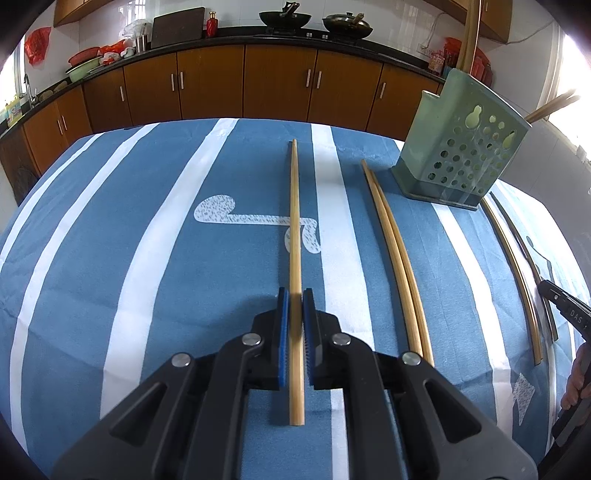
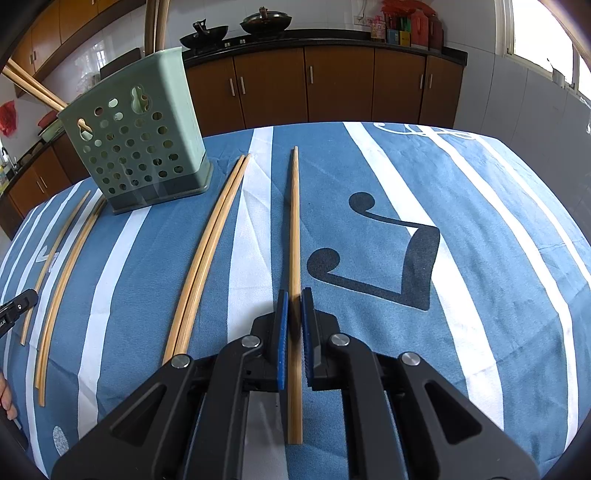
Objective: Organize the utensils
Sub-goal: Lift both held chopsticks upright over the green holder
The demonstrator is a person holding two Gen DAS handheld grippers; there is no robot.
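A green perforated utensil holder [image 1: 461,155] stands on the striped blue tablecloth, with chopsticks sticking out of its top; it also shows in the right wrist view [image 2: 140,147]. My left gripper [image 1: 295,295] is shut on a single bamboo chopstick [image 1: 294,229] that lies lengthwise between its blue pads. My right gripper [image 2: 294,295] is shut on another single bamboo chopstick [image 2: 294,229]. A pair of chopsticks [image 1: 395,251] lies right of the left gripper, and it shows left of the right gripper [image 2: 210,251]. Two more chopsticks [image 1: 517,266] lie beyond the holder.
The table [image 1: 110,229] is covered with a blue and white striped cloth. Brown kitchen cabinets [image 1: 277,85] with a dark counter run behind it, holding woks [image 1: 284,18] and bowls. The other gripper's tip [image 1: 565,306] shows at the right edge.
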